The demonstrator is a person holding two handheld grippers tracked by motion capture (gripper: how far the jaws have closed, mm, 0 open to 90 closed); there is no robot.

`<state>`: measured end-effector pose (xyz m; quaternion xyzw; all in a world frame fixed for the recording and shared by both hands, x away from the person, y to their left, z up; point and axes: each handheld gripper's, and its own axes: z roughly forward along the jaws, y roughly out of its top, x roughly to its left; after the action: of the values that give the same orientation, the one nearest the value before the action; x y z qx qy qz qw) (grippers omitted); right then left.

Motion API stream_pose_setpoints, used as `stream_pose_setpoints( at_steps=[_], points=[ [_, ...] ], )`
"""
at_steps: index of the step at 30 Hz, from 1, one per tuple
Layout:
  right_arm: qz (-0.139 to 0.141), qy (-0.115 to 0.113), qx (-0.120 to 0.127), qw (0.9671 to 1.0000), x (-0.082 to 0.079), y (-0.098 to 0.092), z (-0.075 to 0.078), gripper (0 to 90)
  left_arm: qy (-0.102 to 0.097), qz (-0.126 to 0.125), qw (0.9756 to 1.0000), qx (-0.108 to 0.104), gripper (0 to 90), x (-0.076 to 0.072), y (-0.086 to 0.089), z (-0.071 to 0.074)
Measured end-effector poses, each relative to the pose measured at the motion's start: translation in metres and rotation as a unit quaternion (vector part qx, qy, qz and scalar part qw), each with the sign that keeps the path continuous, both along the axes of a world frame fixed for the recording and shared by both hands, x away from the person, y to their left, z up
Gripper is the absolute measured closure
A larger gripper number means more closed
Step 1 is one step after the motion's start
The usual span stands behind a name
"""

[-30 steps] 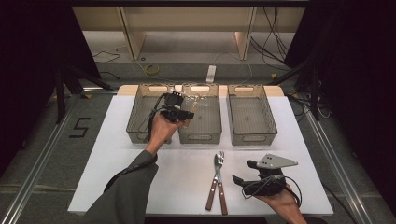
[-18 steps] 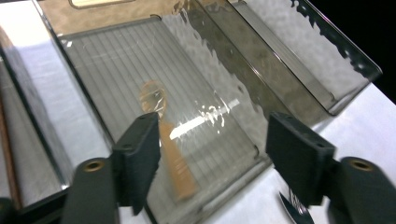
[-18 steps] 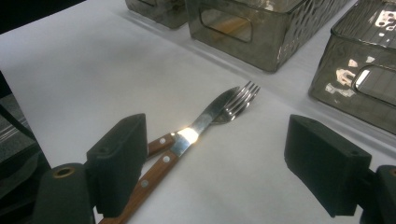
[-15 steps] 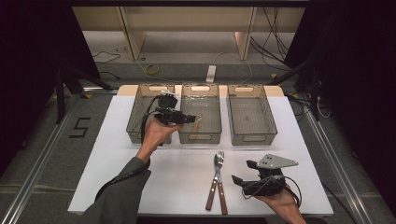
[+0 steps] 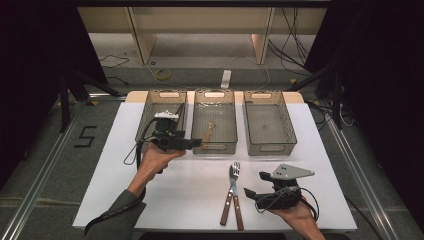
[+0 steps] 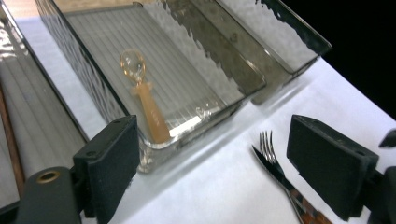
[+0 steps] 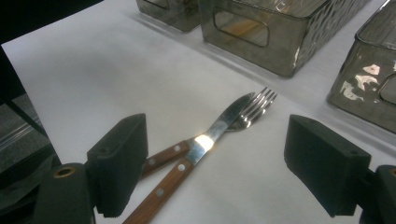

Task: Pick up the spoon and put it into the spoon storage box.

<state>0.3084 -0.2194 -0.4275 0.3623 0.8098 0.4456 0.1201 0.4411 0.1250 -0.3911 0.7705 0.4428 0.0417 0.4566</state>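
The left gripper [image 5: 192, 144] had just been opening, nothing between its jaws. A spoon [image 6: 144, 100] lay in the middle tray [image 5: 214, 148]. The right gripper [image 5: 252, 194] gaped beside fork [image 5: 234, 172] and knife [image 5: 235, 200].

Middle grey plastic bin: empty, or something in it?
Not empty. The middle grey plastic bin holds one wooden-handled spoon, lying flat on its ribbed floor with the handle end against the near wall.

Numeral 5 [image 5: 86, 136] marked in dark strokes on the grey floor, left of the table
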Motion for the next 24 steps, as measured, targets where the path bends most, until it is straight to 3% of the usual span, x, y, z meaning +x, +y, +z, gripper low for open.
stream_pose_setpoints(
  at_steps=[4,9,14,18,24],
  points=[
    [0.005,0.006,-0.001,1.0,0.001,0.004,0.001,22.7,-0.009,0.003,0.9998,0.017,15.8,-0.014,0.006,-0.006],
    [0.015,0.013,-0.007,0.9998,0.003,0.012,0.0,22.8,-0.021,0.008,0.9997,0.013,15.8,-0.022,0.011,-0.007],
    [0.026,0.015,-0.008,0.9995,0.005,0.021,0.0,22.8,-0.026,0.002,0.9995,0.02,15.8,-0.036,0.014,-0.01],
    [0.032,0.017,-0.01,0.9993,0.006,0.025,0.0,23.1,-0.035,-0.005,0.9993,0.012,15.9,-0.044,0.019,-0.012],
    [0.045,0.022,-0.02,0.9985,0.008,0.035,-0.003,23.2,-0.04,-0.012,0.9989,0.023,15.9,-0.054,0.024,-0.017]
  ],
)
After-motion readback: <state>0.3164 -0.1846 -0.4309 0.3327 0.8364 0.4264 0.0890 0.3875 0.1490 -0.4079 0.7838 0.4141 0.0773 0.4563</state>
